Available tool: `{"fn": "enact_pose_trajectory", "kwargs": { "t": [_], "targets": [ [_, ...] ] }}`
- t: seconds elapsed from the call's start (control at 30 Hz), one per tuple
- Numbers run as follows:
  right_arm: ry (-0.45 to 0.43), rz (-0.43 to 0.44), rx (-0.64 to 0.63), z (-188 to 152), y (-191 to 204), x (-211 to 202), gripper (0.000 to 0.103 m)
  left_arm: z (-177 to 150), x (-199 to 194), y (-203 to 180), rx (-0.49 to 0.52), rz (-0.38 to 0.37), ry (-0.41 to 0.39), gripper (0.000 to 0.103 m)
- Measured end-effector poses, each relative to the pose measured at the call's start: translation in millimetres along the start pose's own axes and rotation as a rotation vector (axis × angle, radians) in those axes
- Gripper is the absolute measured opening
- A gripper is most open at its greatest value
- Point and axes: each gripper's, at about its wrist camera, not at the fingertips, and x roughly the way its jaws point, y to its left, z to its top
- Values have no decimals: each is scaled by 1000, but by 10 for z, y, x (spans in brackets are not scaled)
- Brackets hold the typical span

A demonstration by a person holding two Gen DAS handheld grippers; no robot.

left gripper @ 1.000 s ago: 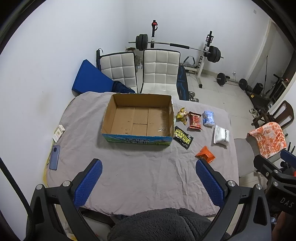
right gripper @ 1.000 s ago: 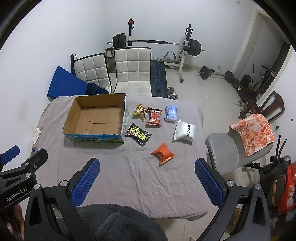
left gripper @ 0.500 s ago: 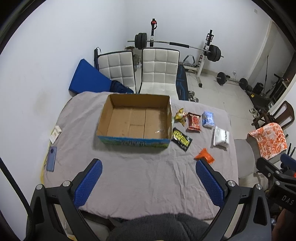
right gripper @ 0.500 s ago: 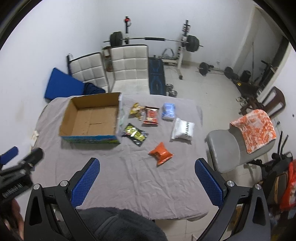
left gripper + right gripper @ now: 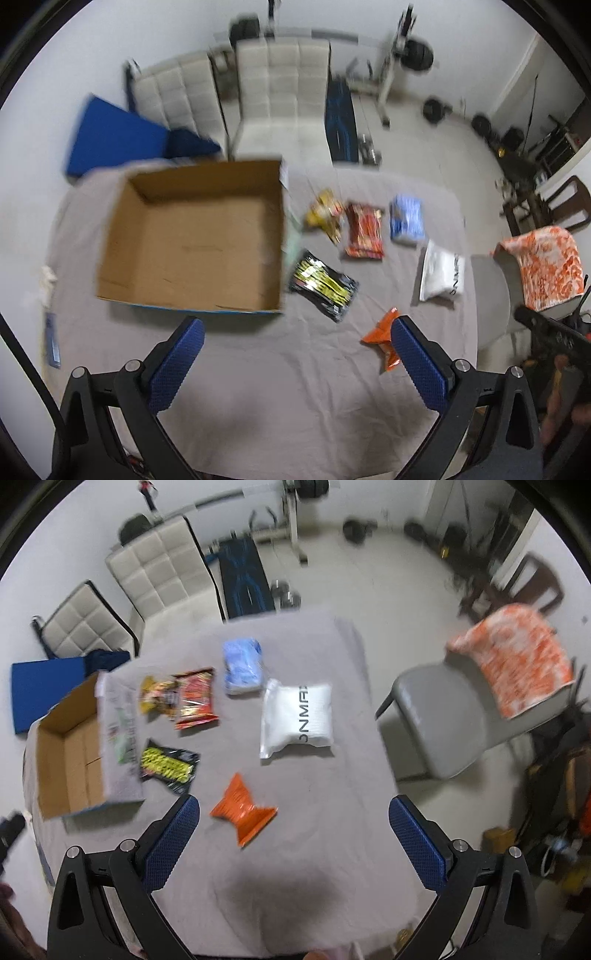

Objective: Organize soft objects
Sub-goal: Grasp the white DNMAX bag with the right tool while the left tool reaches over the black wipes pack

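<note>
An open, empty cardboard box (image 5: 192, 240) sits on the grey-clothed table (image 5: 277, 387); it also shows in the right wrist view (image 5: 70, 760). To its right lie several soft packets: yellow (image 5: 323, 214), red (image 5: 364, 230), blue (image 5: 406, 219), white (image 5: 441, 275), black-and-yellow (image 5: 323, 284) and orange (image 5: 384, 341). In the right wrist view the orange packet (image 5: 243, 810) and white packet (image 5: 297, 718) lie ahead. My left gripper (image 5: 295, 365) is open and empty above the table in front of the box. My right gripper (image 5: 295, 843) is open and empty, just short of the orange packet.
Two white padded chairs (image 5: 280, 85) and a weight bench stand behind the table. A grey chair (image 5: 443, 716) with an orange towel (image 5: 513, 661) stands to the right. A blue mat (image 5: 110, 136) leans at the back left. A phone (image 5: 51, 338) lies at the table's left edge.
Both grippers have moved forward and down toward the table, so box and packets look larger. The right gripper has swung right toward the orange and white packets. Both stay open.
</note>
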Motion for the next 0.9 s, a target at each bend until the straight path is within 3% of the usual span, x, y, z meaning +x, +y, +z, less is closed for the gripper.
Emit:
{"fn": "enact_pose_trajectory", "kwargs": {
  "t": [0.1,0.17,0.27,0.5,0.67,0.9],
  "targets": [
    [106,16,17,388,-131,763,103,102,687,-226,-22,-28,129,103],
    [158,8,20,586,-134,1226,103,85,1103,-348,-69,-69,211,96],
    [226,-8,36,768,-154,1775,103,-5,1704,-460,-172,-84,338,95],
    [328,2,83,987,-167,2444,103,-85,2737,-504,-416,-11,530,95],
    [332,0,101,1053,-180,2630,103,-6,3142,-518,-508,64,579,95],
    [347,-23,83,1096,-96,2761,103,39,3295,-562,-530,256,537,98]
  ]
}}
